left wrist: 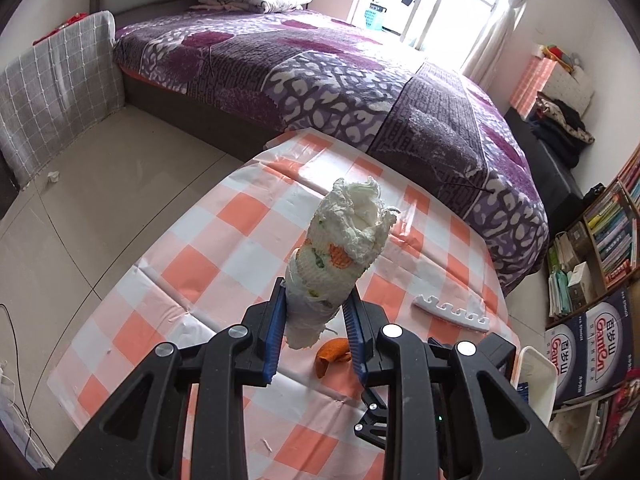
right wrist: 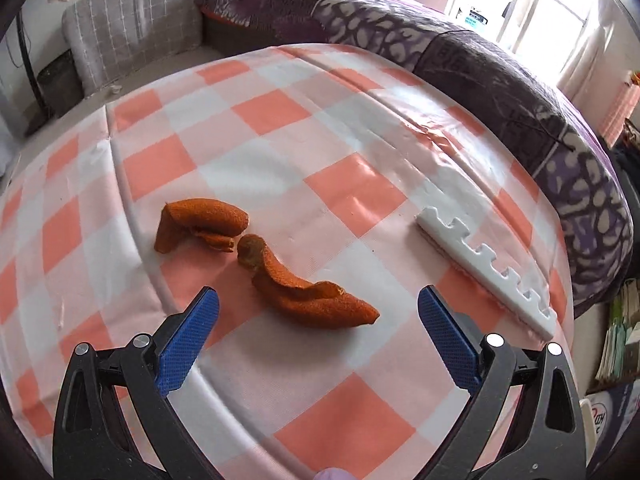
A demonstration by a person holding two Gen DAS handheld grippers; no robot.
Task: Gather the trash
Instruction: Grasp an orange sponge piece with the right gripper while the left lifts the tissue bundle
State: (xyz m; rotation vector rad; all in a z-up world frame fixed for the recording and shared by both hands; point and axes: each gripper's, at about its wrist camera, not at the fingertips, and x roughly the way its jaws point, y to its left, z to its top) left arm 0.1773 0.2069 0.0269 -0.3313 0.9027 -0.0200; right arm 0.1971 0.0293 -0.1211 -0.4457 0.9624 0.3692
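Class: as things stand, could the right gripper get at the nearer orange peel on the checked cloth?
Probably yes. The right gripper is open and empty, and the nearer orange peel lies just ahead between its fingers with nothing on the checked cloth in between.

Left wrist view: looking steeply down from well above the checkered tablecloth (left wrist: 208, 240), facing toward the bed (left wrist: 320, 64) and window (left wrist: 448, 0) filling the upper frame. Right wrist view: sitting much nearer the tablecloth (right wrist: 280, 120), tilting down, bed (right wrist: 520, 92) curving along the upper right. Sharing the cloth, orange peel (left wrist: 332, 354) (right wrist: 316, 296) and white notched strip (left wrist: 452, 310) (right wrist: 488, 268).
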